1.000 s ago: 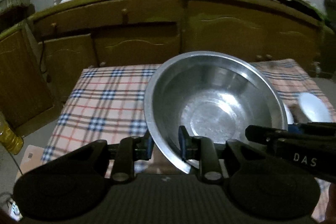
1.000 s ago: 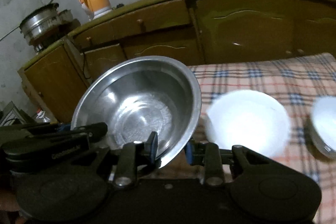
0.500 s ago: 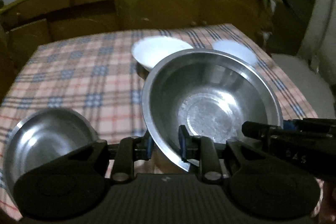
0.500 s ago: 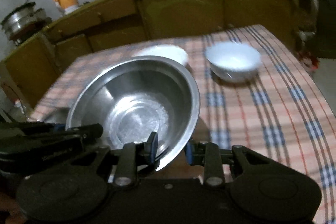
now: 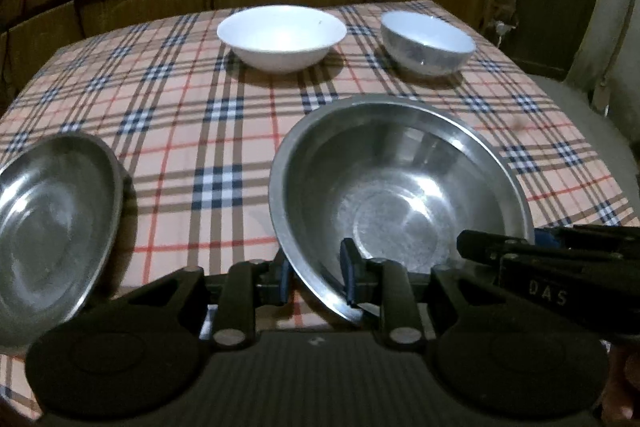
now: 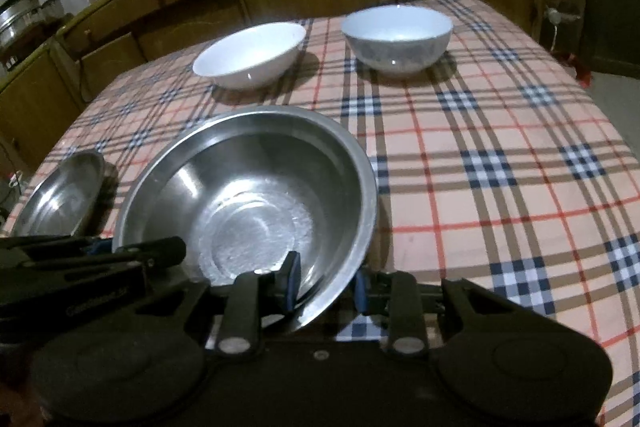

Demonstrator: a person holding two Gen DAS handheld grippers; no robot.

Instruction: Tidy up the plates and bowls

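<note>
Left tool (image 5: 316, 277) and right tool (image 6: 326, 281): matte black bodies, blue pads, silver pivot screws

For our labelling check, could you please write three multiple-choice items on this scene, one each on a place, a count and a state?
1. Where does the small steel dish lie relative to the large steel bowl?
A. to its left
B. inside it
C. beyond it, by the cabinets

2. How many white bowls stand on the plaid tablecloth?
A. one
B. two
C. four

3. How is the large steel bowl held?
A. by neither gripper
B. by the right gripper alone
C. by both grippers on its near rim

Answers:
1. A, it sits at the table's left edge.
2. B, a wide white bowl and a deeper white bowl.
3. C, the left gripper and right gripper each pinch the rim.
</note>
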